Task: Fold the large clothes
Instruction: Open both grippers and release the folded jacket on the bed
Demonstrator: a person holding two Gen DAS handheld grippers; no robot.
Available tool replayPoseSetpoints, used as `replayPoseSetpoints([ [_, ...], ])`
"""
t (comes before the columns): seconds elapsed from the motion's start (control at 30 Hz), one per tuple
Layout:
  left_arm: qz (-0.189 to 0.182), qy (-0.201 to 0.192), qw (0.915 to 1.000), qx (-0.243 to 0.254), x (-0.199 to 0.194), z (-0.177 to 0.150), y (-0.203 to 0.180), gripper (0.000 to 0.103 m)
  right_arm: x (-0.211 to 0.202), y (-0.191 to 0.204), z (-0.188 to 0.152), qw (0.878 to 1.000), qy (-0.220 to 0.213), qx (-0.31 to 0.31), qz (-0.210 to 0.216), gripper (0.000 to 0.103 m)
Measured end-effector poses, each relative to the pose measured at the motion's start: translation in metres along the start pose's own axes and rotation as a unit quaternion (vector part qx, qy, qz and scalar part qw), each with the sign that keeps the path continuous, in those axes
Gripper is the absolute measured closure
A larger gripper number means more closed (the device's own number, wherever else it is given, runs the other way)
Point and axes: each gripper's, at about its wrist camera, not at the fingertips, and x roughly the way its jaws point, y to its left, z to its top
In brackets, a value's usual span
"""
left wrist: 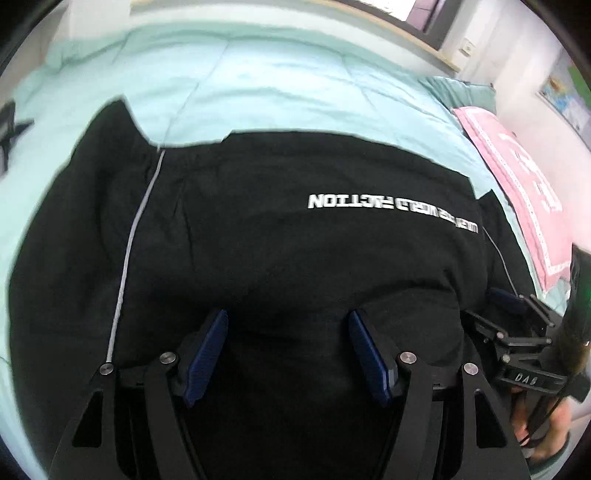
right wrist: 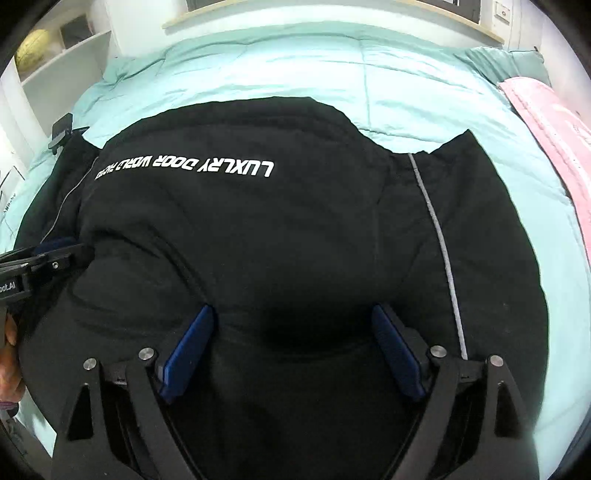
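Observation:
A large black garment (left wrist: 280, 243) with white lettering and a grey piped seam lies spread on a mint green bed (left wrist: 258, 85). It also fills the right wrist view (right wrist: 258, 236). My left gripper (left wrist: 288, 325) is open, its blue pads apart just above the near part of the cloth, holding nothing. My right gripper (right wrist: 293, 321) is open the same way over the near cloth. The right gripper's body shows at the right edge of the left wrist view (left wrist: 517, 332). The left gripper's body shows at the left edge of the right wrist view (right wrist: 40, 266).
A pink cloth (left wrist: 517, 177) lies along the bed's right side, also in the right wrist view (right wrist: 554, 133). A small black device (right wrist: 61, 129) sits at the bed's left edge. White shelves (right wrist: 66, 48) stand at the back left. A headboard ledge (right wrist: 332, 14) runs behind the bed.

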Motion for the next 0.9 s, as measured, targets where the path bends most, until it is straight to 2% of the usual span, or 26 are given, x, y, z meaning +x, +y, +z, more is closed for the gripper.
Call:
replayPoseSetpoints([
  [0.13,0.007,-0.043,0.9988,0.019,-0.044,-0.009,-0.012,0.034,-0.031,0.0,-0.003,1.0,-0.014,0.023,0.0,0.014],
  [0.23,0.033,-0.09,0.9948,0.033,-0.083,-0.016,-0.019,0.034,-0.064,0.005,-0.008,0.998,-0.049,0.031,-0.002,0.014],
  [0.33,0.078,-0.151,0.9839,0.056,-0.132,-0.027,-0.035,0.034,-0.103,0.016,-0.014,0.996,-0.084,0.039,-0.012,0.014],
  [0.47,0.087,-0.198,0.9746,0.058,-0.178,-0.04,-0.049,0.032,-0.157,0.037,-0.023,0.99,-0.141,0.027,-0.008,0.014],
  [0.53,0.108,-0.203,0.9709,0.065,-0.192,-0.048,-0.058,0.026,-0.18,0.045,-0.023,0.986,-0.163,0.026,-0.009,0.013],
  [0.6,0.144,-0.192,0.9687,0.061,-0.201,-0.048,-0.061,0.026,-0.205,0.051,-0.026,0.982,-0.186,0.025,-0.007,0.01],
  [0.63,0.151,-0.191,0.9682,0.058,-0.206,-0.049,-0.06,0.026,-0.215,0.056,-0.02,0.981,-0.193,0.024,-0.008,0.006],
  [0.77,0.137,-0.19,0.9718,0.025,-0.22,-0.053,-0.053,0.025,-0.24,0.066,-0.026,0.977,-0.21,0.022,-0.029,0.003],
  [0.9,0.146,-0.204,0.9679,0.01,-0.232,-0.061,-0.046,0.025,-0.247,0.071,-0.031,0.978,-0.205,0.022,-0.036,0.003],
])
